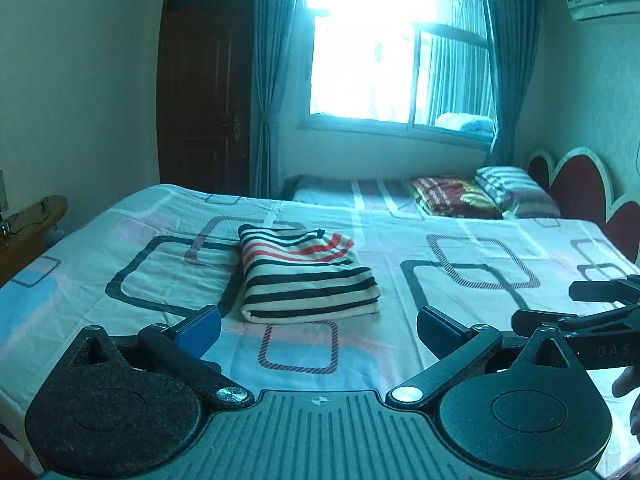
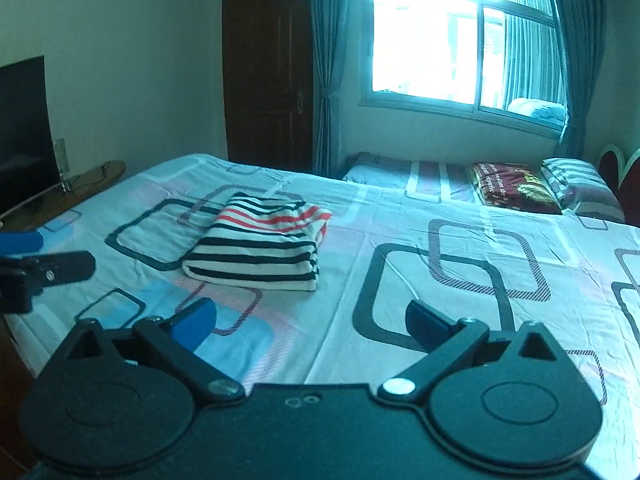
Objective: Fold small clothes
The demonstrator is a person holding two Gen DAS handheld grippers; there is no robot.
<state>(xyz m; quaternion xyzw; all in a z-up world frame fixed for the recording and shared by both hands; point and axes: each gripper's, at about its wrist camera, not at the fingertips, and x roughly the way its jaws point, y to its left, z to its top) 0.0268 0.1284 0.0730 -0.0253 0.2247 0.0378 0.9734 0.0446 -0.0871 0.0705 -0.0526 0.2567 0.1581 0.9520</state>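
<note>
1. A striped garment was found lying folded in a compact rectangle on the bedsheet, toward the near side of the bed; the folding was judged essentially complete.
2. The left gripper was held above the sheet, short of the garment, jaws spread wide, nothing between them.
3. The right gripper was likewise spread wide and empty, the garment lying ahead to its left.
4. Both were judged clear of the cloth so the fold stayed undisturbed.
5. Pillows and a window were noted beyond.
</note>
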